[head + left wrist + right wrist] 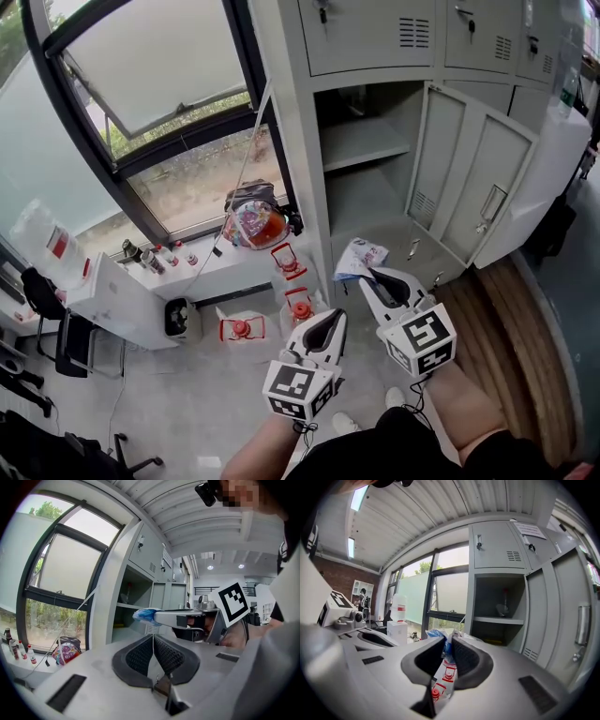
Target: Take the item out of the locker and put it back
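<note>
Jaws of the right gripper (447,641) clamp a blue and white packet (440,634), which sticks out past their tips. The left gripper (153,639) has its jaws pressed together with nothing between them.

A grey locker (300,141) stands at the far side, one compartment open, its door (469,178) swung out to the right. A shelf (366,141) splits the compartment. Above the shelf, the right gripper view shows a small grey thing (505,609), too dim to name; the space below the shelf looks bare in the head view. The packet (359,257) is outside the locker, held just in front of the open compartment by the right gripper (375,275), with the left gripper (330,319) beside it on the near left.

Left of the locker, a colourful bag (253,220) sits on the window ledge. On the floor below are a small dark bin (178,317), contents unclear, and several red items (241,328).
</note>
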Motion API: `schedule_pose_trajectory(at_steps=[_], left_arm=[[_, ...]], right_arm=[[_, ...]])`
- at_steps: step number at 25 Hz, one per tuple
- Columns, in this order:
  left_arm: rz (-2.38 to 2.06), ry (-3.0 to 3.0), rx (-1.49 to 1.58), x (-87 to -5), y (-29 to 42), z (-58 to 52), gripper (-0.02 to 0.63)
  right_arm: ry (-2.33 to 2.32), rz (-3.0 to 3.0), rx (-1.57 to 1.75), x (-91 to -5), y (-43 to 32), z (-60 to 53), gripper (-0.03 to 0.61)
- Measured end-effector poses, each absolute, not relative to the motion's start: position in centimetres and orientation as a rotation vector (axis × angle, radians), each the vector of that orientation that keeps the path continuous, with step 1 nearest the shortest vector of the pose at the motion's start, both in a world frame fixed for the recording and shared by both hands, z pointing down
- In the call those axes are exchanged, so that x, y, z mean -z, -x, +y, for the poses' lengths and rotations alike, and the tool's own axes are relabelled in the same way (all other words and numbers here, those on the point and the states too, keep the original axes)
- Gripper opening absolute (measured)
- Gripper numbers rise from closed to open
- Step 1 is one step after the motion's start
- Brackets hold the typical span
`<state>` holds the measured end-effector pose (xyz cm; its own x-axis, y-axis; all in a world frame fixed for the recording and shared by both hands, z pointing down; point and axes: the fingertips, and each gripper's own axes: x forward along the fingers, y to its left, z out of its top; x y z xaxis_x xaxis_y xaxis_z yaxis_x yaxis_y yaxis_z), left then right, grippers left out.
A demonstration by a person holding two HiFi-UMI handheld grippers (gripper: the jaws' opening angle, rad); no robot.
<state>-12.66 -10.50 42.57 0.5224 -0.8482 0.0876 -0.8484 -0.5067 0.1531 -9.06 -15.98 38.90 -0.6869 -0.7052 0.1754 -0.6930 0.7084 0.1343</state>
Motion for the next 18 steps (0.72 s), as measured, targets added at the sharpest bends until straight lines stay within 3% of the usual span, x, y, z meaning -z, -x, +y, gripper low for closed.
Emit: schedule_pose_trajectory(at_steps=[18], left_arm=[[-1.479, -2.633, 0.008, -40.2, 10.5, -16.3, 0.02]], right_arm=[[-1.159, -2.725, 0.239, -33.4, 8.2, -25.7, 0.1]])
